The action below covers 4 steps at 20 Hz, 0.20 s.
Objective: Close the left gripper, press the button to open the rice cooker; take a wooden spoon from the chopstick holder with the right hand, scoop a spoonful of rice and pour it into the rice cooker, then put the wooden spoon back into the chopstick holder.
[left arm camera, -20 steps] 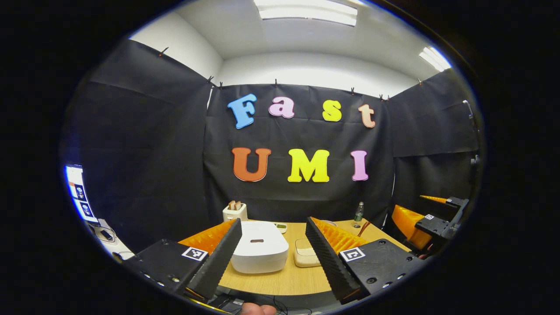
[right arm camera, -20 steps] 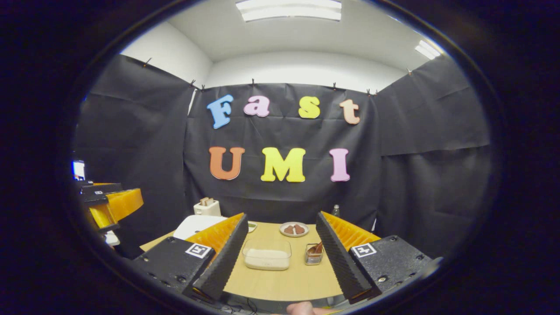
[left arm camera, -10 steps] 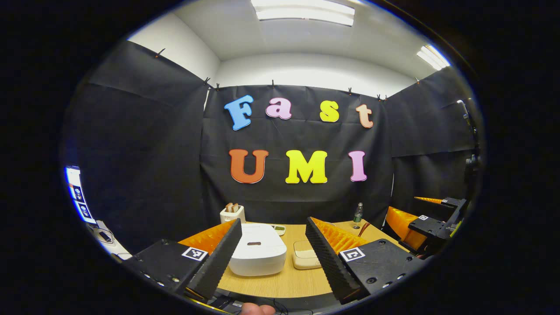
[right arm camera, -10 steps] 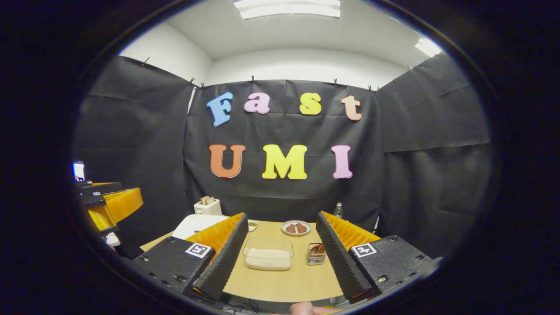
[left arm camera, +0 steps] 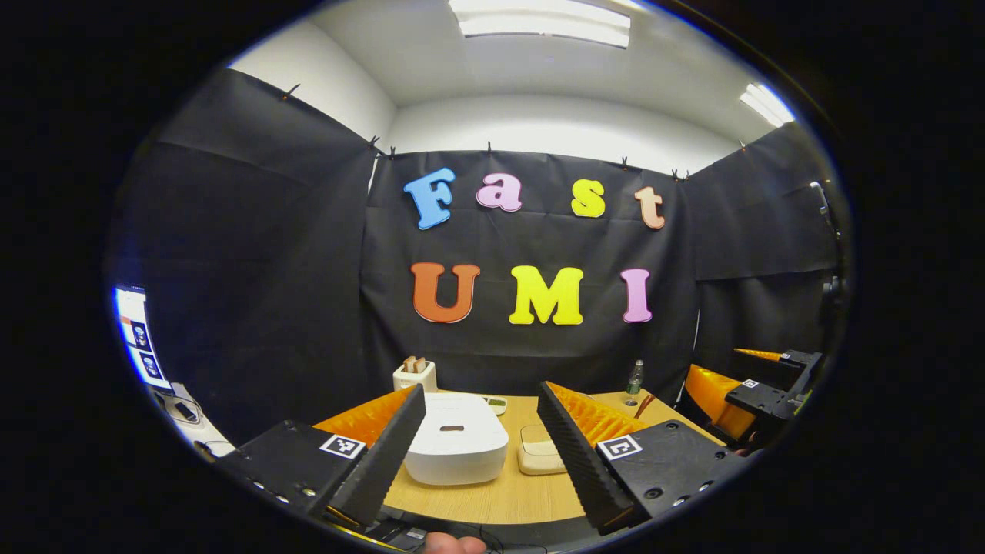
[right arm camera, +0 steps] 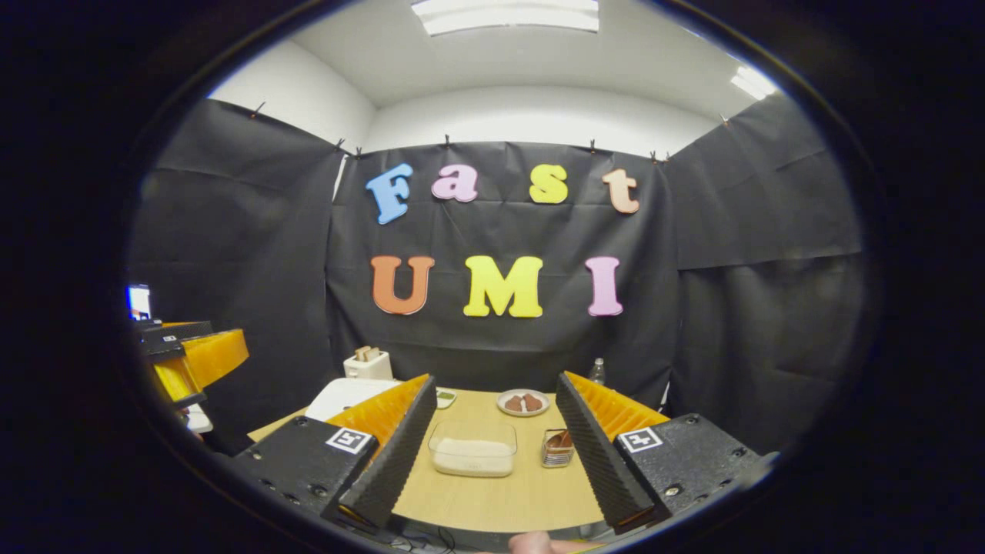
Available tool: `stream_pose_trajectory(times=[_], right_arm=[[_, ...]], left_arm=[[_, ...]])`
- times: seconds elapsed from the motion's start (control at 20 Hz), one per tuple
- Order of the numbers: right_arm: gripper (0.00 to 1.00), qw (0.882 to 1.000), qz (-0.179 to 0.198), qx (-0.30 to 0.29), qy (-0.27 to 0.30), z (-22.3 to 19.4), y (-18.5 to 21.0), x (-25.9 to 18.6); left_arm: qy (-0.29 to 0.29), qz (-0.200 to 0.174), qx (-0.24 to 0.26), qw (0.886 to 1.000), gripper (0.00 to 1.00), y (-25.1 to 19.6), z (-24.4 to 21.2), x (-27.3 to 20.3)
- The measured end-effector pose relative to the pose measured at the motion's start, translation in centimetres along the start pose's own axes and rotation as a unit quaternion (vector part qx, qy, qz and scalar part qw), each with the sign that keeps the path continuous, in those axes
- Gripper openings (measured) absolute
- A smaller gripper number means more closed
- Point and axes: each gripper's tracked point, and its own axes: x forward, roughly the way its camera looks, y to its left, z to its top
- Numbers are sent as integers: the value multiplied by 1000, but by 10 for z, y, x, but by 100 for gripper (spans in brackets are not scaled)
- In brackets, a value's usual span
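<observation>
Left gripper [left arm camera: 481, 431]: jaws spread, empty, above the near edge of the surface [left arm camera: 500, 500]. Cooker [left arm camera: 456, 446]: white, lid down, ahead between the fingers. Right gripper [right arm camera: 492, 431]: jaws spread, empty. Rice box [right arm camera: 472, 448]: clear, ahead of it. Holder [right arm camera: 555, 448]: just right of the box, brown spoon [right arm camera: 562, 439] inside. Toaster [right arm camera: 368, 363] and plate [right arm camera: 523, 402]: at the back.

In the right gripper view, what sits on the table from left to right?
Toaster → rice cooker → clear rice box → plate → chopstick holder → bottle.
</observation>
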Motion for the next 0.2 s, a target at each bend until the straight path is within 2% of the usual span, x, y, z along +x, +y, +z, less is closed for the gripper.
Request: stream_pose_trajectory(times=[0.2], right_arm=[[99, 1000, 0, 0, 2, -2, 1, -4]], left_arm=[[4, -2, 0, 1000, 94, -1, -1, -4]])
